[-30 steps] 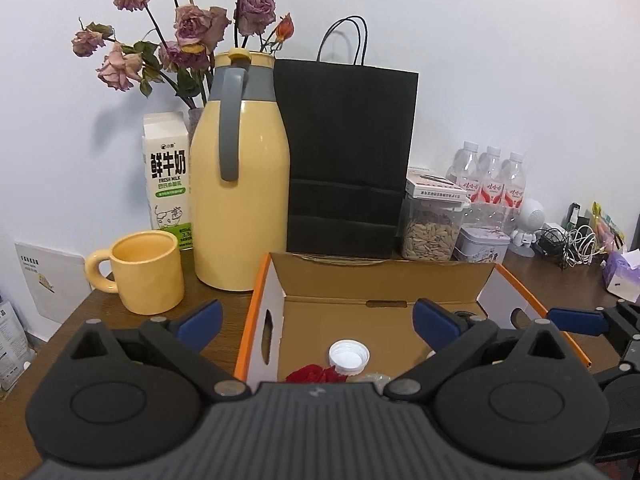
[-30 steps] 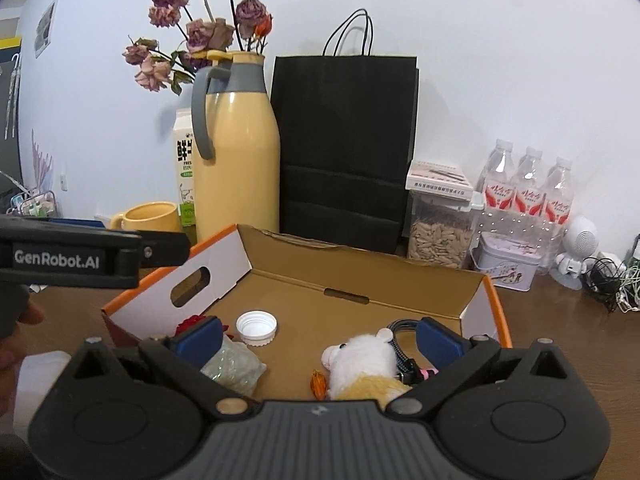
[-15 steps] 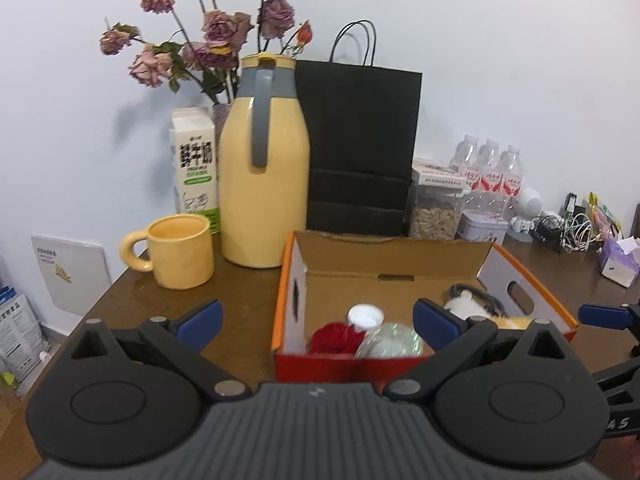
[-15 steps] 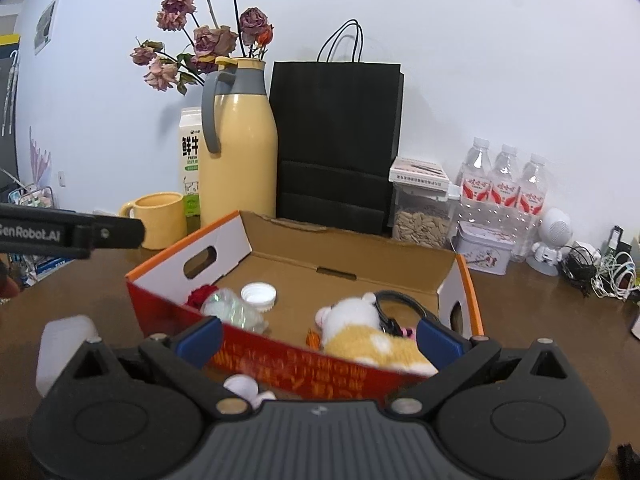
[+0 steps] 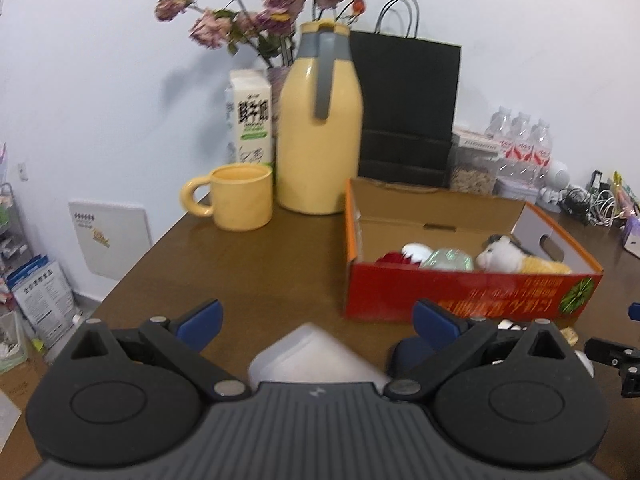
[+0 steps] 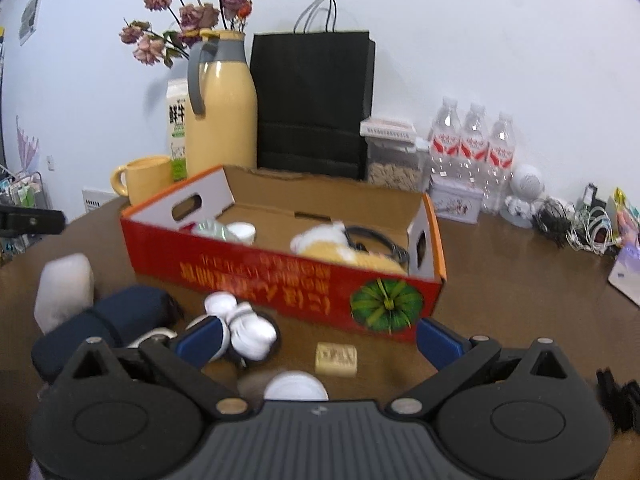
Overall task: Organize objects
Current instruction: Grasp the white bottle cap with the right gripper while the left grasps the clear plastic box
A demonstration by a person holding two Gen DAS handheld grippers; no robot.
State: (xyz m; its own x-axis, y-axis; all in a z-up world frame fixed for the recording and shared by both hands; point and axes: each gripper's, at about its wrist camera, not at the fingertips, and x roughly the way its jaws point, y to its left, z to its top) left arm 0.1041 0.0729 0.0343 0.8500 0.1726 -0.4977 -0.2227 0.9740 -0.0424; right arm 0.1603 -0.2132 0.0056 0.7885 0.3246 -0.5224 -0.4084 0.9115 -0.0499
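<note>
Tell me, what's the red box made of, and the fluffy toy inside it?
The red box looks like cardboard: plain brown inside, printed outside, with cut handle holes. The fluffy toy seems to be plush fabric, white and yellow, with a soft fuzzy surface.

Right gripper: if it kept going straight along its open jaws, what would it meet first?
Probably the small tan rectangular block lying on the brown table between the jaws of the right gripper, then the red cardboard box's front wall behind it. Depth is uncertain in the fisheye view.

Home or office desk: thermos (image 5: 319, 132), mug (image 5: 240, 196), tangled cables (image 6: 576, 224).
</note>
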